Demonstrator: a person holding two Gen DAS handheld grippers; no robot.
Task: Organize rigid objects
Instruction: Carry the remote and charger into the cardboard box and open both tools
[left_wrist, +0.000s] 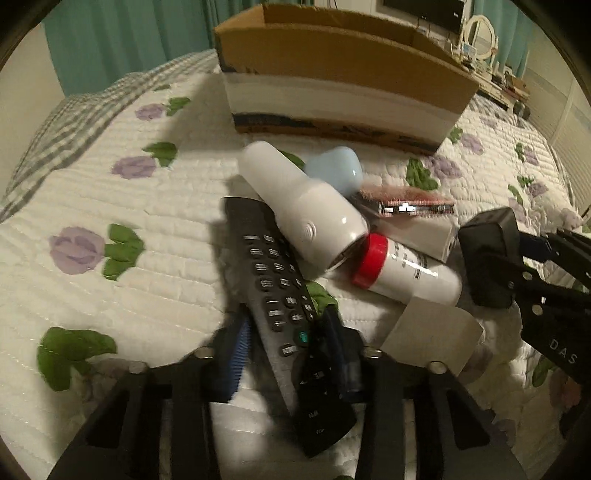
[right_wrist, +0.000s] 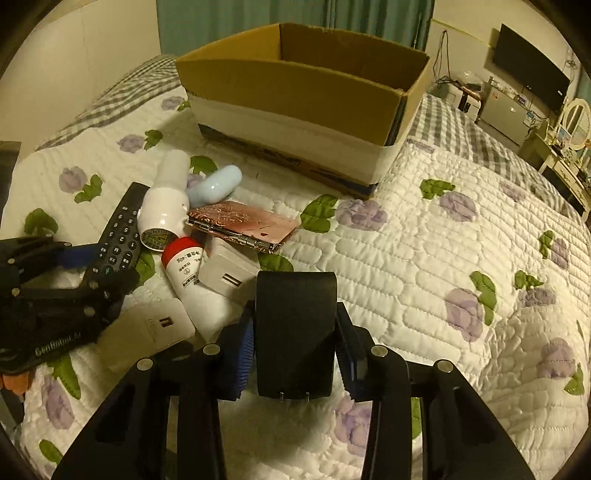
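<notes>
A pile of objects lies on the quilted bed. My left gripper (left_wrist: 291, 354) stands around the near end of the black remote (left_wrist: 275, 280), jaws close to its sides; I cannot tell whether they press it. My right gripper (right_wrist: 295, 347) is shut on a black power adapter (right_wrist: 295, 332), also seen in the left wrist view (left_wrist: 487, 258). A white flashlight-shaped device (left_wrist: 303, 206) lies across the remote. A red-capped white bottle (right_wrist: 195, 280), a pale blue object (right_wrist: 216, 188), a pink patterned case (right_wrist: 243, 225) and two white chargers (right_wrist: 227, 275) (right_wrist: 147, 332) lie beside it.
An open cardboard box (right_wrist: 295, 96) stands on the bed beyond the pile. The floral quilt (right_wrist: 424, 266) stretches to the right. A dresser with a round mirror (right_wrist: 574, 118) and a wall screen (right_wrist: 528, 74) are at the far right.
</notes>
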